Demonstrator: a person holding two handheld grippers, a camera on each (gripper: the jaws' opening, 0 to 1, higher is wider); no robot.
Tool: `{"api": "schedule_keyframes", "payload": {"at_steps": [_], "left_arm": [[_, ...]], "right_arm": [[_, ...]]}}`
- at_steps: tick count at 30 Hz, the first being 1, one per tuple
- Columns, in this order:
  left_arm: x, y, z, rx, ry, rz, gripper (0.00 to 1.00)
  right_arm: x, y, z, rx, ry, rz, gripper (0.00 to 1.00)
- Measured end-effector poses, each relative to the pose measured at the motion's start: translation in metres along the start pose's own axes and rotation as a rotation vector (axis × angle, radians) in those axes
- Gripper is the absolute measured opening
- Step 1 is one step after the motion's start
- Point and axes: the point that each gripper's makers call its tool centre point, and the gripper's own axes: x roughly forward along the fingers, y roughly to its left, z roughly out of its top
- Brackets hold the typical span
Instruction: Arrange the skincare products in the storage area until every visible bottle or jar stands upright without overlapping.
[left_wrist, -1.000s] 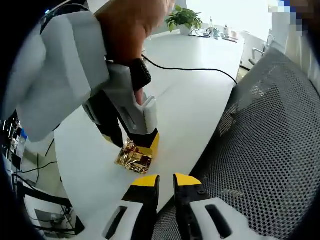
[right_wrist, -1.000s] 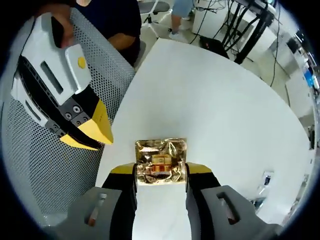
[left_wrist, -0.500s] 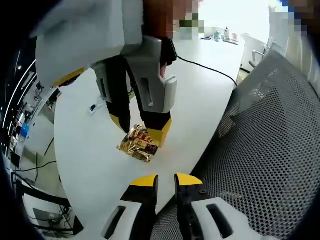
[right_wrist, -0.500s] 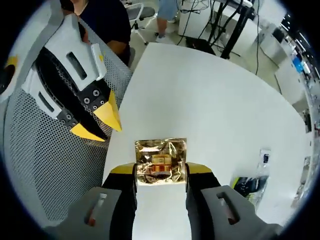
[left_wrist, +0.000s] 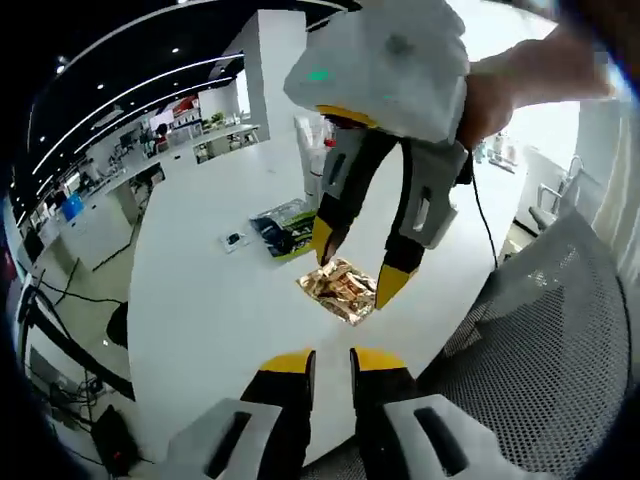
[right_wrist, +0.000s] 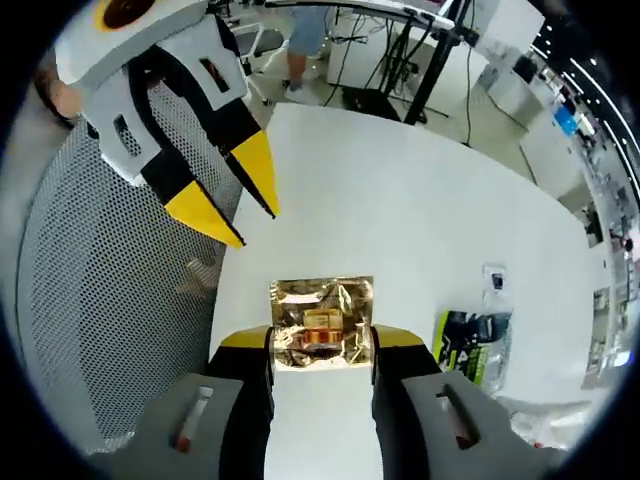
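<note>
A crinkled gold foil packet (right_wrist: 320, 318) with red and white print sits between my right gripper's (right_wrist: 321, 338) yellow-tipped jaws, which are shut on its near end. In the left gripper view that same gripper reaches down from the top with the gold packet (left_wrist: 340, 291) in its tips, just over the white table (left_wrist: 200, 330). My left gripper (left_wrist: 333, 361) points at the packet from a short way off, jaws nearly together with nothing between them. In the right gripper view the left gripper's yellow fingertips (right_wrist: 205, 212) hang at the upper left.
A green and black pouch (right_wrist: 470, 345) lies on the table beyond the packet, also seen as the pouch (left_wrist: 285, 224) in the left gripper view, with a small flat item (right_wrist: 493, 278) beside it. A grey mesh chair back (right_wrist: 100, 300) borders the table edge. Desks and cables stand farther off.
Both views have swung to take in more of the table, bringing the green pouch into sight. The gold packet stays in my right gripper. The left gripper sits higher in the right gripper view.
</note>
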Motion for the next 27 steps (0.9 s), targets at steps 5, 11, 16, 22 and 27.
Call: {"api": "schedule_keyframes", "payload": {"at_steps": [5, 11, 16, 22, 27], "left_arm": [[-0.001, 0.003, 0.015, -0.145, -0.072, -0.062, 0.16], [-0.003, -0.013, 0.035, -0.317, -0.158, -0.21, 0.28], [-0.008, -0.008, 0.046, -0.461, -0.233, -0.276, 0.28], [-0.001, -0.007, 0.042, -0.523, -0.22, -0.299, 0.34], [-0.002, -0.01, 0.041, -0.525, -0.213, -0.32, 0.3]], "right_arm": [[-0.006, 0.007, -0.004, 0.031, -0.023, -0.012, 0.36], [-0.019, 0.012, 0.0, 0.02, -0.05, -0.036, 0.36], [-0.033, 0.008, 0.011, 0.02, -0.088, -0.066, 0.36], [-0.045, 0.012, 0.028, -0.104, -0.14, -0.09, 0.36], [-0.047, 0.021, 0.032, -0.216, -0.122, -0.116, 0.36]]}}
